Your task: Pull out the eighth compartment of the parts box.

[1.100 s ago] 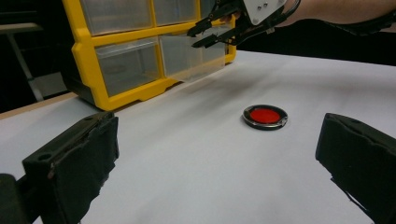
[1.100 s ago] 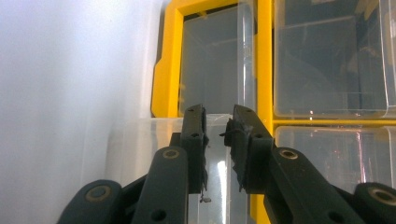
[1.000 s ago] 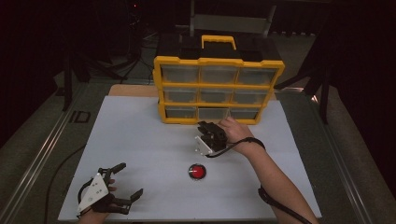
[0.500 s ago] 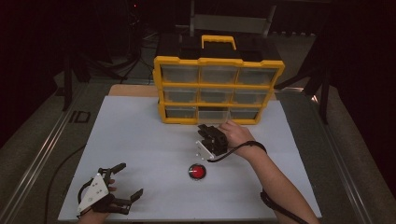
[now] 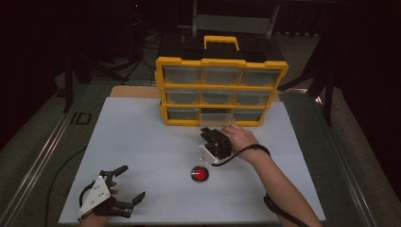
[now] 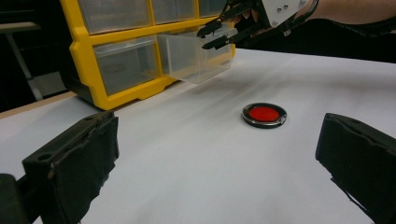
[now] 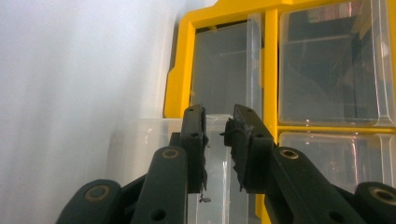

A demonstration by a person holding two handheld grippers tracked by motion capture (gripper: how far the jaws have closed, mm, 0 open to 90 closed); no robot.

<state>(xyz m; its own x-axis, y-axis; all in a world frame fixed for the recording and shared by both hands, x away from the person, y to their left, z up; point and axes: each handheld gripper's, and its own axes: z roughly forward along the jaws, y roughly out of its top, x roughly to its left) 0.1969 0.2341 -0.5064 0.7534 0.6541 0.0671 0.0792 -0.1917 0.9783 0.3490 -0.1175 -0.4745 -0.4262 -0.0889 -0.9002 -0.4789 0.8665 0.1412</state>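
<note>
A yellow organizer [image 5: 222,64] with clear drawers stands at the back of the white table [image 5: 142,142]. Its bottom middle drawer [image 5: 215,118] is pulled partly out. My right gripper [image 5: 206,132] is at the drawer's front, its jaws narrow and shut on the clear front wall [image 7: 226,154]. In the left gripper view that drawer [image 6: 196,58] juts out of the frame [image 6: 77,37] with the right gripper [image 6: 205,39] at its rim. A red round disc [image 5: 200,174] with a dark rim lies flat in front of the drawer. My left gripper [image 5: 133,181] rests open at the near left.
A black handle [image 5: 221,40] with yellow trim tops the organizer. A metal rail [image 5: 42,156] runs along the table's left side. The right gripper's cable [image 5: 236,153] loops over the wrist. White tabletop lies between the left gripper and the disc [image 6: 264,114].
My right gripper has drawn slightly toward the person, and the drawer has come out a little with it. The left gripper and the disc have stayed put.
</note>
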